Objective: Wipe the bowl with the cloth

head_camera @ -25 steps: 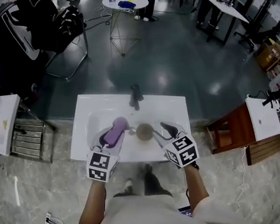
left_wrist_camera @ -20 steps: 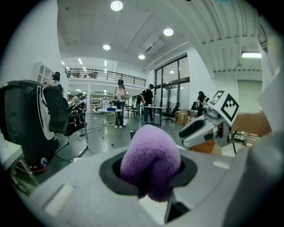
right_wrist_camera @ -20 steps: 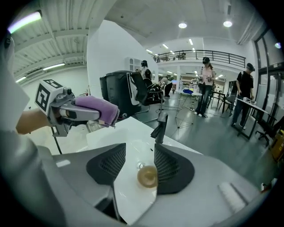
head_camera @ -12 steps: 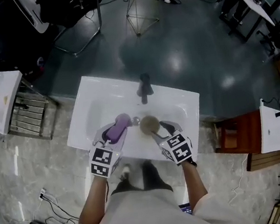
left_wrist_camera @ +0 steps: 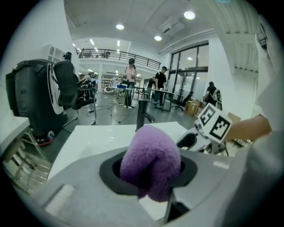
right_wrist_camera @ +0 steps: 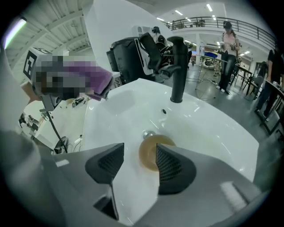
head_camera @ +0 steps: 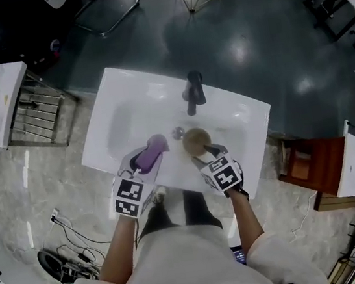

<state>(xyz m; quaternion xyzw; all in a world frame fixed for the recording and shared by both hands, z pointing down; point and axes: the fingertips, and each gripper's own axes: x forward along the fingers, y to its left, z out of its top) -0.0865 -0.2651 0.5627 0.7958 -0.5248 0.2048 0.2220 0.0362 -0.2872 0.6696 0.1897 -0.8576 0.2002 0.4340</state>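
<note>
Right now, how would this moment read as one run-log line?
left gripper: shut on purple cloth | right gripper: jaws just opened wider, nothing gripped, aimed at tan bowl in white sink | wiping: not started

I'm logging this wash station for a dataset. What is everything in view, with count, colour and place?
sink: one, white, centre of the head view
tap: one, black, at the sink's far rim
bowl: one, tan, in the basin beside the drain
drain: one, metal, mid-basin
cloth: one, purple, over the basin's near left
wire rack: one, grey, left of the sink
wooden stand: one, brown, right of the sink
left hand-held gripper: one, grey-white, shut on the cloth
right hand-held gripper: one, grey-white, jaws have just been opening, nothing gripped, bowl just beyond them
</note>
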